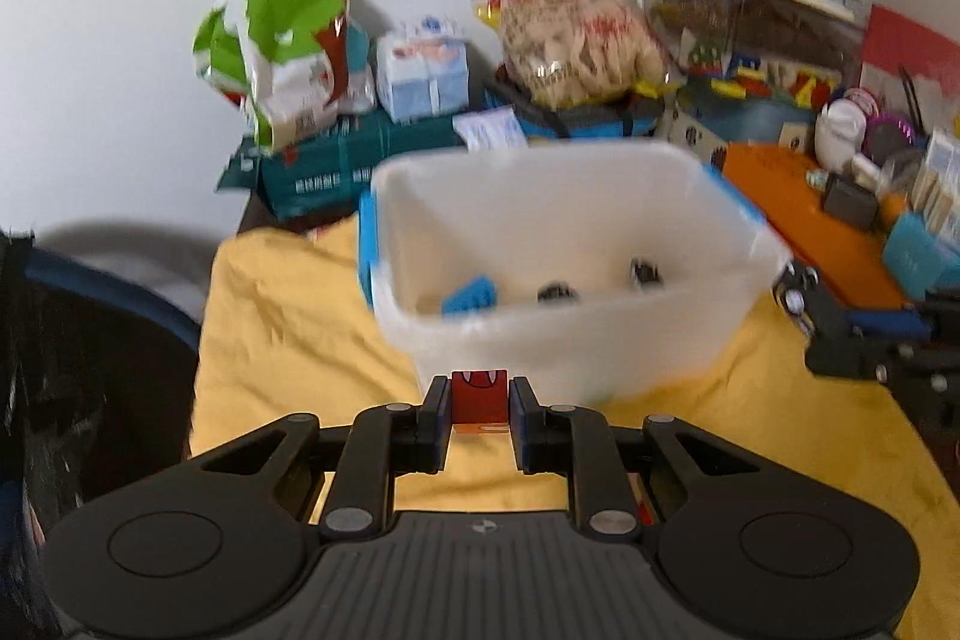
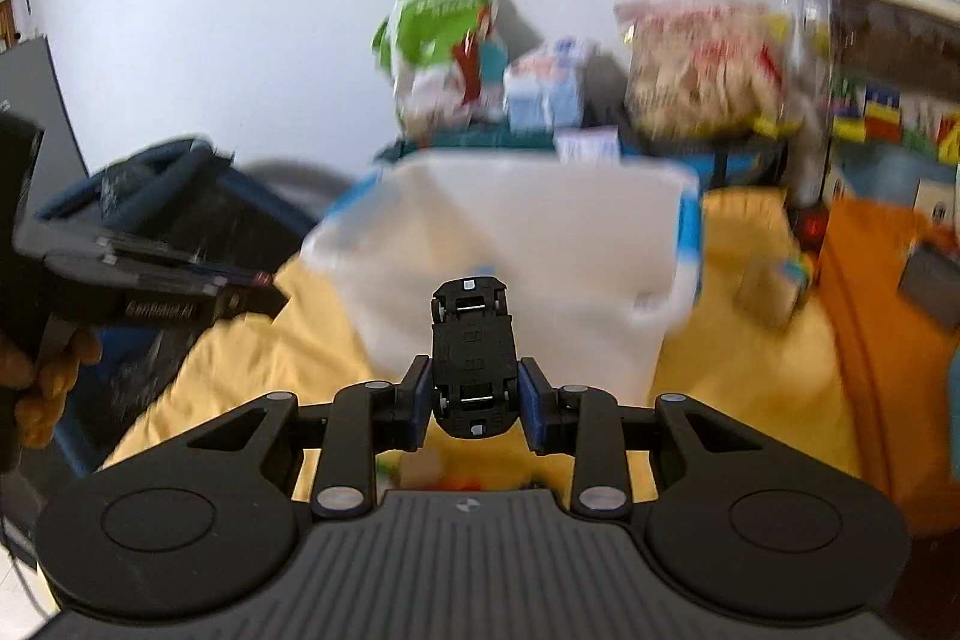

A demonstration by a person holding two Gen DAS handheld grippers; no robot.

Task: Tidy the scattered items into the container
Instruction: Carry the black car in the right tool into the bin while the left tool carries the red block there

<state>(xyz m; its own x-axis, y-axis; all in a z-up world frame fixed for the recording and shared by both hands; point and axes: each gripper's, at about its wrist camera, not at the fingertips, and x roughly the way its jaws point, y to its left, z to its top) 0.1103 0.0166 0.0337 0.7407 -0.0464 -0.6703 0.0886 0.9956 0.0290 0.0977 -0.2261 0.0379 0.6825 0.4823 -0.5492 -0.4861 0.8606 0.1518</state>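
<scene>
Here, two hand-held grippers face a white plastic container (image 1: pixel 576 244) with blue handles, which sits on a yellow cloth (image 1: pixel 288 340) covering a table. In the left wrist view, the left gripper (image 1: pixel 480 400) has its two fingers closed on a small red block (image 1: pixel 479 393) (a toy brick with white markings on top), held just in front of the container's near wall, at about 6 o'clock from the tub. Inside the container lie a blue brick (image 1: pixel 471 295) at roughly 8 o'clock and two small dark toy cars (image 1: pixel 558 293), partly blurred, nearer the middle. In the right wrist view, the right gripper (image 2: pixel 474 400) clamps a black toy car (image 2: pixel 474 358) turned underside up, its nose pointing toward the container (image 2: pixel 510 232) at 12 o'clock. The left gripper appears there at 9 o'clock. Behind the tub, at 12 o'clock, snack bags (image 1: pixel 576 40) and boxes stand against a white wall; an orange surface (image 1: pixel 798 214) with clutter lies at 2 o'clock.
</scene>
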